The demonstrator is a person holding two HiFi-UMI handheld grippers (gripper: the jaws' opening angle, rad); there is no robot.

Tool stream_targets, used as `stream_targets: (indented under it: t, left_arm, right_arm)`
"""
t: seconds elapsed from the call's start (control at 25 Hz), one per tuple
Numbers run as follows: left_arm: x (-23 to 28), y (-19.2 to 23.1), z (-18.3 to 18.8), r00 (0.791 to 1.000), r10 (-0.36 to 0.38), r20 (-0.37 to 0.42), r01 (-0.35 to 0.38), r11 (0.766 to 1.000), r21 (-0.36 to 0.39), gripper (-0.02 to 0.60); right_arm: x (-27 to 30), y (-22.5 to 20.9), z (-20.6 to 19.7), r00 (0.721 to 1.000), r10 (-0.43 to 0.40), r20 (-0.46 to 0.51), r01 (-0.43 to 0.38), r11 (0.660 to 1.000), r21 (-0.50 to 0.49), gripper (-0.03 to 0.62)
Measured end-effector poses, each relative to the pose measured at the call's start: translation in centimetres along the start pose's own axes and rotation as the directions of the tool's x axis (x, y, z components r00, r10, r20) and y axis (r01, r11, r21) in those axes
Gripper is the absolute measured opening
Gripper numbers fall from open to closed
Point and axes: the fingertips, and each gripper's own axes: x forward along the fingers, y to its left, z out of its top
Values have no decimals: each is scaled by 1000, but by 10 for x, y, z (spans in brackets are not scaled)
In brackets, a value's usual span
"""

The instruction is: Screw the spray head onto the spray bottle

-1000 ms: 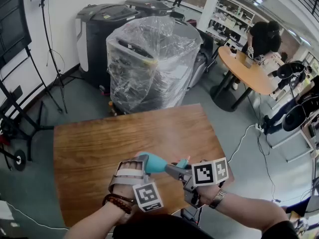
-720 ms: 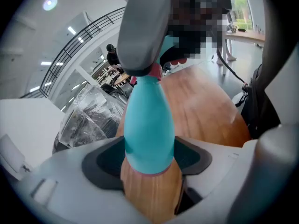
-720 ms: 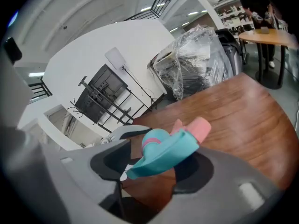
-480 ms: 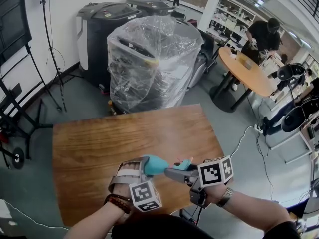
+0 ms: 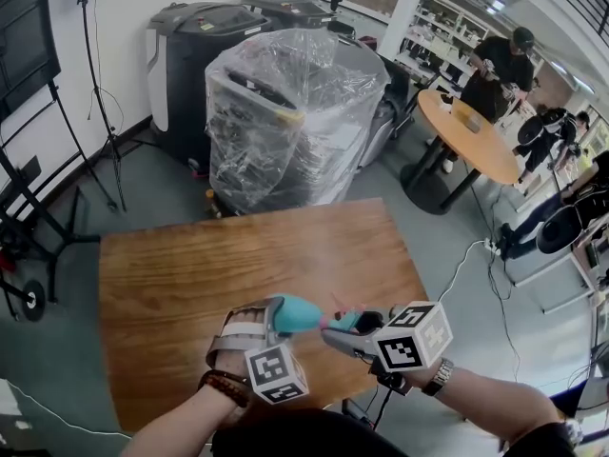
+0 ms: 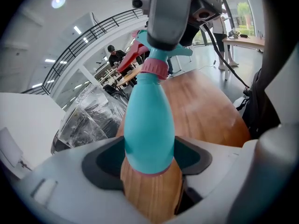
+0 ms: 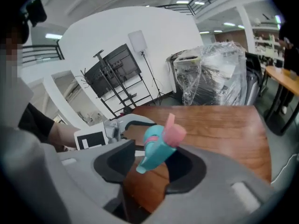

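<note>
A teal spray bottle lies nearly level above the near edge of the wooden table. My left gripper is shut on its body, and in the left gripper view both pads press the bottle. The teal spray head with its pink collar sits on the bottle's neck. My right gripper is around that spray head. Its jaws have just been closing, and a dark gap shows beside the head on each side.
Behind the table stands a plastic-wrapped machine next to a black bin. A round table with people at it is at the back right. A cable runs over the floor, and a light stand is at the left.
My right gripper has rolled about its own axis, so its marker cube now shows a different tilt and sits slightly lower. The bottle and the left gripper have stayed in place.
</note>
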Motion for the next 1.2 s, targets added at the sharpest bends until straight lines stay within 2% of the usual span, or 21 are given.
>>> stream_targets:
  t: [0.04,0.08,0.28,0.36,0.4,0.52,0.68,0.84,1.08,1.16,1.2]
  left_arm:
    - [0,-1,0,1000,-1,0,1,1000,1,350]
    - [0,-1,0,1000,-1,-1,1,1000,3,350]
    - [-1,1,0,1000,13,-3,-13,1000,14,350]
    - [-2,4,1,1000,21,-5,-21,1000,20,350]
    - [-2,4,1,1000,22,-6,-21,999,25,350]
    - [-1,2,0,1000,11,-5,-11,999,36,350]
    - [-5,2,2,1000,13,17,-14,997,70,350]
    - [-6,0,3,1000,-5,27,2,995,99,350]
    - [-8,-6,6,999,-27,32,23,992,122,350]
    - [-11,-3,8,999,-12,39,7,991,134,348]
    - [-12,-1,8,999,-1,40,-5,991,135,348]
  right_arm:
    - [-1,-2,0,1000,-17,-8,17,999,-31,135]
    - [-2,-3,0,999,-30,-16,29,998,-55,104]
    - [-1,-4,0,996,-69,-56,58,984,-167,98]
    - [-2,-2,1,994,-93,-63,72,959,-275,95]
    - [-2,0,2,992,-109,-66,80,935,-345,95]
    - [-4,9,6,984,-158,-85,86,829,-553,94]
    - [-2,9,-4,977,-181,-114,45,695,-717,94]
    - [-2,11,-11,969,-207,-132,6,555,-832,94]
    - [-1,19,-20,951,-283,-127,-57,243,-968,94]
    - [-4,23,-17,946,-301,-119,-67,175,-982,94]
    - [-5,22,-17,946,-305,-111,-61,168,-984,94]
